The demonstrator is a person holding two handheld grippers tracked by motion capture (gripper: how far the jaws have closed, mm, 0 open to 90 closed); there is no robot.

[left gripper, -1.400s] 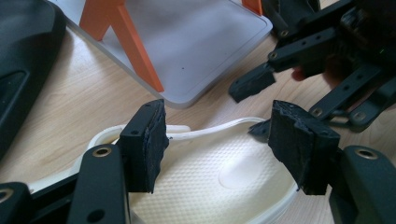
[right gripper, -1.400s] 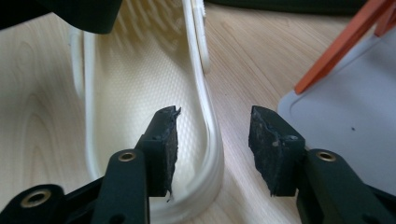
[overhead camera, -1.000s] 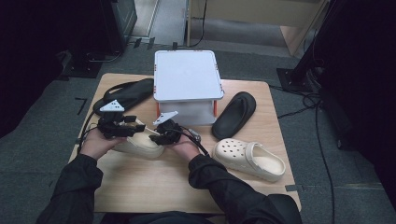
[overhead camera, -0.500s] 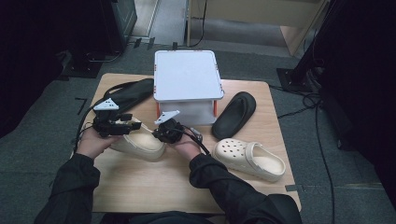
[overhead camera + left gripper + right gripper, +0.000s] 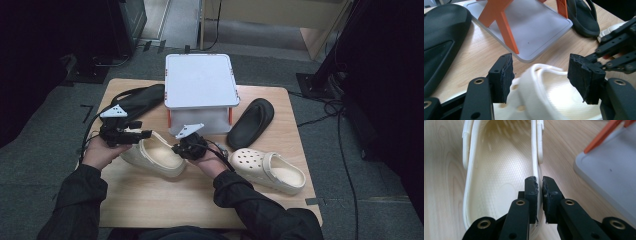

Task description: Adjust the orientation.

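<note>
A cream clog (image 5: pixel 152 156) lies on the wooden table (image 5: pixel 165 200) in front of a white two-level rack (image 5: pixel 200 80) with orange legs. My right gripper (image 5: pixel 176 149) is shut on the clog's side wall (image 5: pixel 537 157), which is pinched between its pads in the right gripper view. My left gripper (image 5: pixel 141 134) stands open at the clog's other end. In the left gripper view its jaws straddle the clog's strap (image 5: pixel 534 85) without touching it, and the right gripper (image 5: pixel 617 47) shows at the right.
A second cream clog (image 5: pixel 272 170) lies at the right front. A black flip-flop (image 5: pixel 252 122) rests right of the rack and a black sandal (image 5: pixel 135 100) left of it. The rack's grey base plate (image 5: pixel 529 27) sits just beyond the held clog.
The two hands have drawn slightly apart over the clog, and the right gripper has shifted a little to the right. The clog has barely moved.
</note>
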